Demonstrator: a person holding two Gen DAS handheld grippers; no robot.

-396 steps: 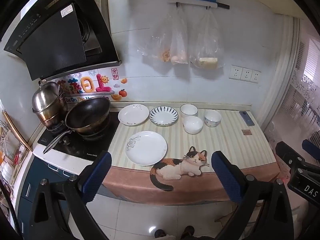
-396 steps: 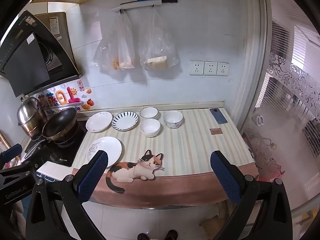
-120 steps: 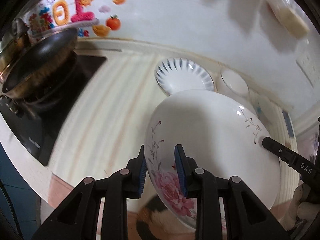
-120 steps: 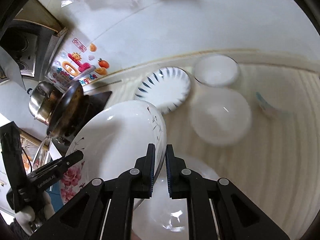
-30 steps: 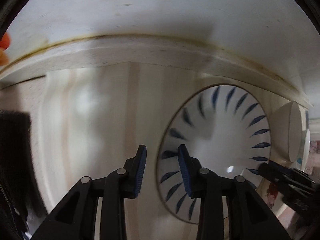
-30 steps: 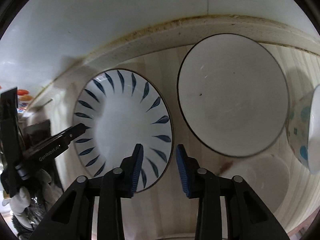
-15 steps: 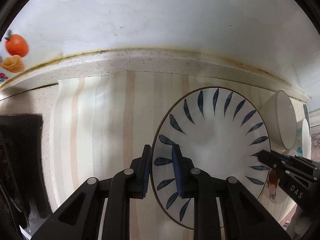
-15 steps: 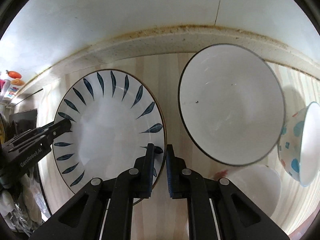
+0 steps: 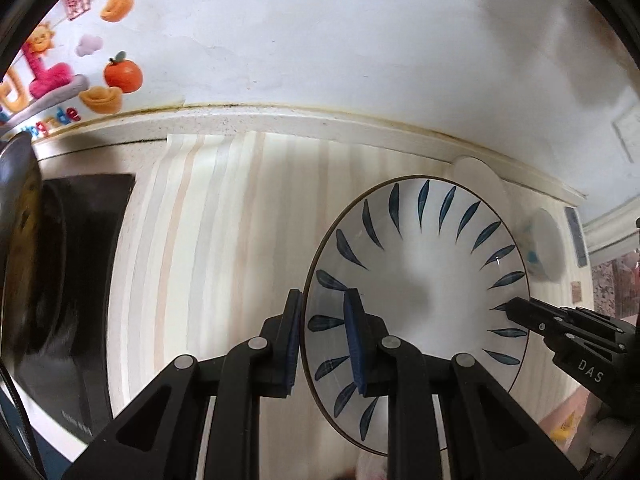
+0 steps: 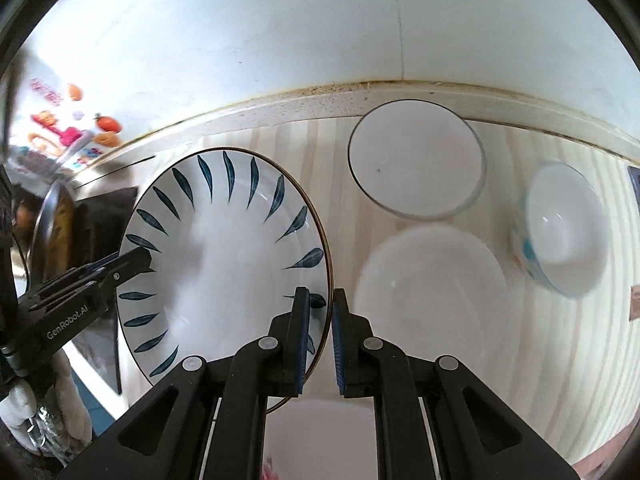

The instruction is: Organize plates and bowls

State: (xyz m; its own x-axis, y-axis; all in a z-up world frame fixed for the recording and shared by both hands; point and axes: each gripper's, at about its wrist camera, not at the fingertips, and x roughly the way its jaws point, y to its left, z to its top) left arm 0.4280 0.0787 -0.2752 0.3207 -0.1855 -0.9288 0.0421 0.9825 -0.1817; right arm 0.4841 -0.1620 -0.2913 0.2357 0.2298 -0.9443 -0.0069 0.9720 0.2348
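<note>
A white plate with blue leaf strokes (image 9: 424, 288) (image 10: 224, 256) is held lifted and tilted above the striped counter. My left gripper (image 9: 324, 336) is shut on its left rim. My right gripper (image 10: 320, 336) is shut on its right rim, and it also shows in the left wrist view (image 9: 560, 332). A white bowl (image 10: 416, 160) stands by the back wall. A second white bowl (image 10: 432, 296) sits in front of it. A blue-patterned bowl (image 10: 560, 232) is to the right. A white plate (image 10: 320, 436) lies below the grippers, mostly hidden.
A black induction hob (image 9: 76, 280) with a dark pan (image 9: 16, 240) is at the left. The tiled back wall with colourful stickers (image 9: 108, 80) runs behind the counter ledge (image 10: 280, 108). A dark phone (image 9: 576, 236) lies far right.
Both grippers have lifted the blue-stroke plate off the counter and pulled it back toward me, away from the wall. The bowls now show further off.
</note>
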